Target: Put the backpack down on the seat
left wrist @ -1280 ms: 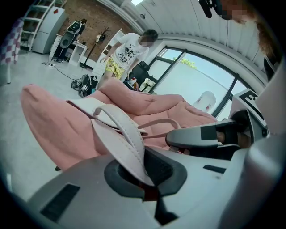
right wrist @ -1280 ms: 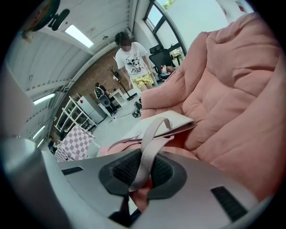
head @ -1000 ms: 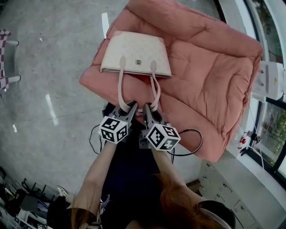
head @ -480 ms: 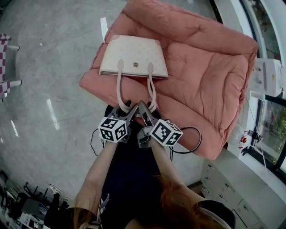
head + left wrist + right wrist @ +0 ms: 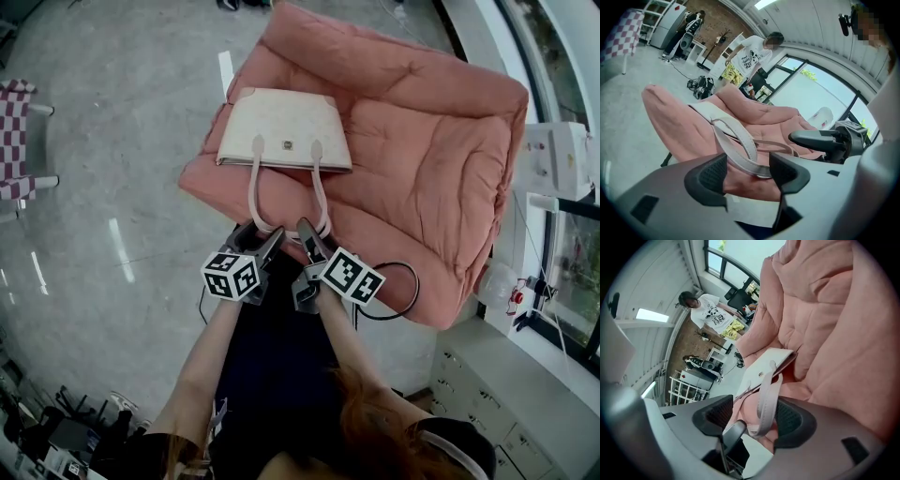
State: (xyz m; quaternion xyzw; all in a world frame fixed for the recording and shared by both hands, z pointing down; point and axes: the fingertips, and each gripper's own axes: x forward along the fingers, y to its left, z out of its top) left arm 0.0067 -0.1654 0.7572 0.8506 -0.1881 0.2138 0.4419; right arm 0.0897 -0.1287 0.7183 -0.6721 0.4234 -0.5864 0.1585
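A cream handbag [image 5: 286,131] lies flat on the pink cushioned seat [image 5: 431,178], its two straps trailing toward me over the seat's front edge. My left gripper [image 5: 258,234] is at the end of the left strap [image 5: 252,192]; its jaws are opening, and the strap loop [image 5: 740,140] lies loose between them. My right gripper [image 5: 310,234] is at the right strap [image 5: 321,192], jaws also opening, with the strap [image 5: 766,399] hanging between the pads, not pinched. The left gripper view shows the left gripper [image 5: 747,171]. In the right gripper view are the right gripper [image 5: 752,416] and the bag [image 5: 761,369].
A checked chair [image 5: 19,141] stands at the far left on the grey floor. White cabinets [image 5: 487,412] and a window sill with a white device [image 5: 553,159] run along the right. A black cable [image 5: 398,295] loops below the seat. A person in a white T-shirt [image 5: 752,54] stands beyond.
Both grippers were shut on the strap ends a second ago; their jaws have spread apart and the straps now lie loose. The bag stays on the seat.
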